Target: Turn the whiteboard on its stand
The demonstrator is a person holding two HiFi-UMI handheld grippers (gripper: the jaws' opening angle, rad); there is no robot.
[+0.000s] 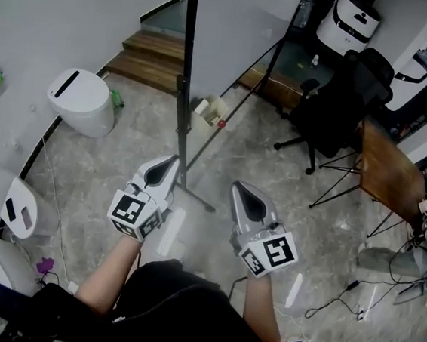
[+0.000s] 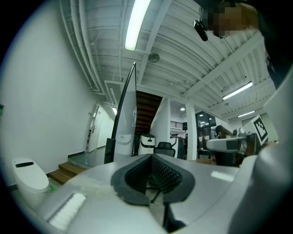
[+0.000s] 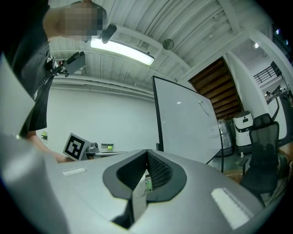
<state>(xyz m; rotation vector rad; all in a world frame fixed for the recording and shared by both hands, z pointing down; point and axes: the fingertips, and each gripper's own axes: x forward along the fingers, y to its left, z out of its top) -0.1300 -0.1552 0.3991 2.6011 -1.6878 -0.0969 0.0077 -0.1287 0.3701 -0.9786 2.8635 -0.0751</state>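
The whiteboard (image 1: 239, 32) stands ahead of me on a black stand (image 1: 183, 95), its white face turned to the right. In the left gripper view the whiteboard (image 2: 126, 114) shows almost edge-on; in the right gripper view the whiteboard (image 3: 187, 123) shows its white face. My left gripper (image 1: 172, 160) is shut and empty, its tip close to the stand's pole, touching nothing that I can see. My right gripper (image 1: 238, 186) is also shut and empty, a little further right and short of the stand's leg. Both the left gripper (image 2: 150, 156) and the right gripper (image 3: 147, 151) point level.
A white bin (image 1: 82, 101) stands left of the stand, wooden steps (image 1: 149, 57) behind it. A small open box (image 1: 208, 113) sits at the stand's foot. To the right are a black office chair (image 1: 342, 104), a wooden table (image 1: 384, 173) and cables (image 1: 337, 293) on the floor.
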